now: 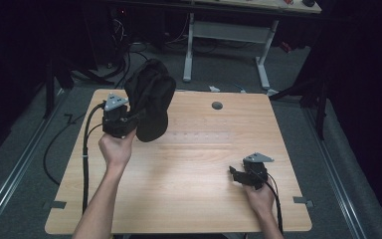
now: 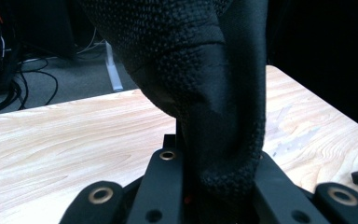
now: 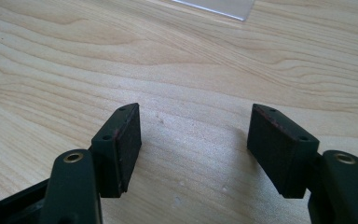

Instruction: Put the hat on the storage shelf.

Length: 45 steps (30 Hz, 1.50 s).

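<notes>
- The left gripper [image 1: 129, 119] has its jaws pinched on a fold of the black fabric bag [image 1: 150, 99]; in the left gripper view the textured cloth [image 2: 214, 93] is bunched between the two black jaws and hangs over them.
- The bag is lifted off the wooden table [image 1: 189, 164], at its far left corner, its dark bulk rising above and to the right of the gripper.
- Whether anything is inside the bag cannot be told.
- The right gripper [image 1: 238, 175] rests low at the near right of the table, fingers [image 3: 121, 144] spread wide apart with bare wood between them.
- A round grey grommet [image 1: 217, 105] sits in the tabletop near the far edge, well apart from both grippers.
- A white-legged desk frame [image 1: 226, 45] stands on the floor beyond the table.
- A cable [image 1: 85, 149] trails from the left gripper down the table's left side.
</notes>
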Motion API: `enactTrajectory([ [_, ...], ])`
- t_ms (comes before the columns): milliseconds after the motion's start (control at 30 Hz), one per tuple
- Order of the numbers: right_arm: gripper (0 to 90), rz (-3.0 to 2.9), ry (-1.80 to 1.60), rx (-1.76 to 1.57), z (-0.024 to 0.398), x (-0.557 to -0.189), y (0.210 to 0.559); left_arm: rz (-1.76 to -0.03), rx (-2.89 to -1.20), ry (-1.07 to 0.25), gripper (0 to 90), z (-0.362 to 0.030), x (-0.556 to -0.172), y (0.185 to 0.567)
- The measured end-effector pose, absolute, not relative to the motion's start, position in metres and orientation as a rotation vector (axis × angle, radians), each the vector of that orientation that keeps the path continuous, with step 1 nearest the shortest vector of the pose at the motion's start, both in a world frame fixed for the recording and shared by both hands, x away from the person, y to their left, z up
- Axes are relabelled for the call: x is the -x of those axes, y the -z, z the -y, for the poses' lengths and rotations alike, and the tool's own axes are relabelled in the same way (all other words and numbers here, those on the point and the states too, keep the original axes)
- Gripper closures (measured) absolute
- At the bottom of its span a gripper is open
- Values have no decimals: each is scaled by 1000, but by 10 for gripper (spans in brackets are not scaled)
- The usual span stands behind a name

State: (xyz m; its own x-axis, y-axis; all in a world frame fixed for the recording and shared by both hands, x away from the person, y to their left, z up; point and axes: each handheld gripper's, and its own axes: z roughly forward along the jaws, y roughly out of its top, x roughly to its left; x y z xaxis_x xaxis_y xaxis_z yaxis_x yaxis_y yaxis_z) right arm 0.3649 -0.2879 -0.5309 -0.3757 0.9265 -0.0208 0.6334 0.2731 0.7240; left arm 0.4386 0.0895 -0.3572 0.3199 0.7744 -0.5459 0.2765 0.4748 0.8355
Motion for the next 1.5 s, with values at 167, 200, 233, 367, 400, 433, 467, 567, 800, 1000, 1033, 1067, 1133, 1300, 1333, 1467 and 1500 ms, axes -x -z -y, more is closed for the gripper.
enactTrajectory([
  [167, 346, -2105, -884, -1403, 288, -365, 531, -1265, -1082, -461, 848, -84, -443, 362],
  [200, 346, -2105, -884, -1405, 288, -365, 531, -1268, -1082, -462, 848, -83, -444, 363],
  [233, 346, -2104, -885, -1405, 288, -365, 531, -1271, -1086, -467, 847, -83, -445, 365],
  [367, 346, -2104, -886, -1405, 288, -365, 531, -1294, -1073, -477, 846, -80, -448, 369],
  [400, 346, -2104, -886, -1405, 288, -365, 531, -1296, -1075, -481, 845, -79, -449, 370],
  [433, 346, -2104, -885, -1406, 288, -365, 531, -1300, -1076, -485, 845, -78, -450, 371],
  [467, 346, -2104, -886, -1405, 288, -365, 531, -1304, -1076, -492, 845, -78, -451, 372],
  [567, 346, -2104, -886, -1405, 288, -365, 531, -1311, -1080, -503, 845, -76, -452, 376],
  [800, 344, -2105, -886, -1406, 287, -365, 531, -1314, -1091, -519, 844, -71, -455, 381],
  [1000, 344, -2105, -885, -1406, 287, -365, 531, -1331, -1087, -488, 839, -70, -458, 393],
  [1033, 344, -2105, -885, -1406, 287, -365, 531, -1331, -1087, -488, 838, -70, -458, 393],
  [1067, 344, -2105, -885, -1406, 287, -365, 531, -1337, -1089, -479, 838, -71, -458, 395],
  [1133, 344, -2105, -885, -1406, 287, -365, 531, -1340, -1087, -472, 834, -71, -459, 398],
  [1300, 344, -2105, -885, -1406, 287, -365, 531, -1339, -1080, -453, 795, -75, -458, 399],
  [1333, 344, -2105, -885, -1406, 287, -365, 531, -1338, -1084, -448, 795, -76, -458, 399],
  [1467, 344, -2105, -885, -1406, 287, -365, 531, -1330, -1103, -450, 717, -77, -456, 399],
  [1500, 344, -2105, -885, -1405, 287, -365, 531, -1327, -1111, -450, 666, -77, -455, 399],
])
